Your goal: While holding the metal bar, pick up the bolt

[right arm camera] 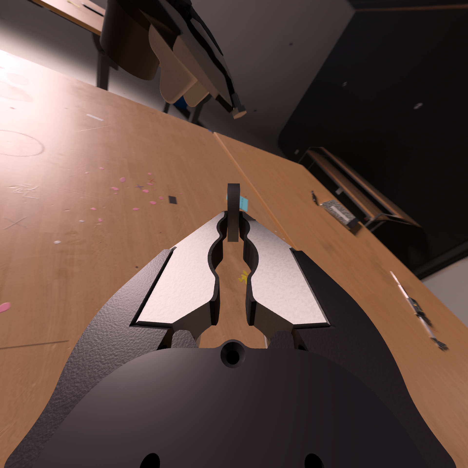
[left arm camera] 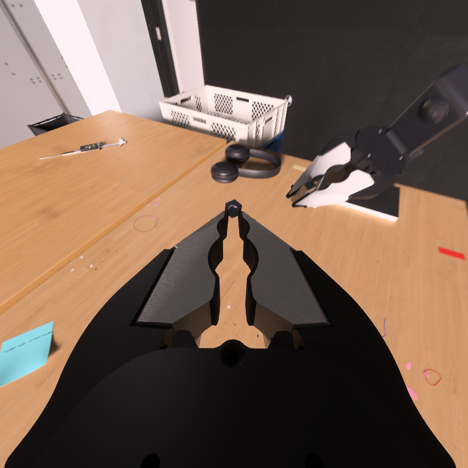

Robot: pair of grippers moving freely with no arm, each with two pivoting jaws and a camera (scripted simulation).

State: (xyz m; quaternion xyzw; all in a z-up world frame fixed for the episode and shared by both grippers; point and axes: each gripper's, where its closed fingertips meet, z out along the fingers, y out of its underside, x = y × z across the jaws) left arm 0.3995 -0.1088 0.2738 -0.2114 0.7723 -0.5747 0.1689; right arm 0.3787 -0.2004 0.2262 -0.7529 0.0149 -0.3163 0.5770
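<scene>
My left gripper [left arm camera: 233, 214], with grey pads, is shut on a small grey hex-head bolt [left arm camera: 233, 208] pinched at its fingertips over the wooden table [left arm camera: 316, 266]. In the right wrist view this gripper [right arm camera: 236, 107] hangs at the top with the bolt [right arm camera: 239, 112] at its tip, clear of the table. My right gripper [right arm camera: 233, 215], with white pads, is shut on a dark flat metal bar [right arm camera: 233, 202] that stands up between its fingertips. In the left wrist view the right gripper [left arm camera: 293, 198] hovers at the right, with the bar [left arm camera: 317, 183] partly hidden between its fingers.
A white perforated crate [left arm camera: 228, 114] stands at the back, with black headphones [left arm camera: 243, 162] before it. A caliper [left arm camera: 86, 148] lies on the adjoining left table. A blue sticky note [left arm camera: 25, 352] lies front left. A black mat [left arm camera: 377, 202] lies under the right gripper.
</scene>
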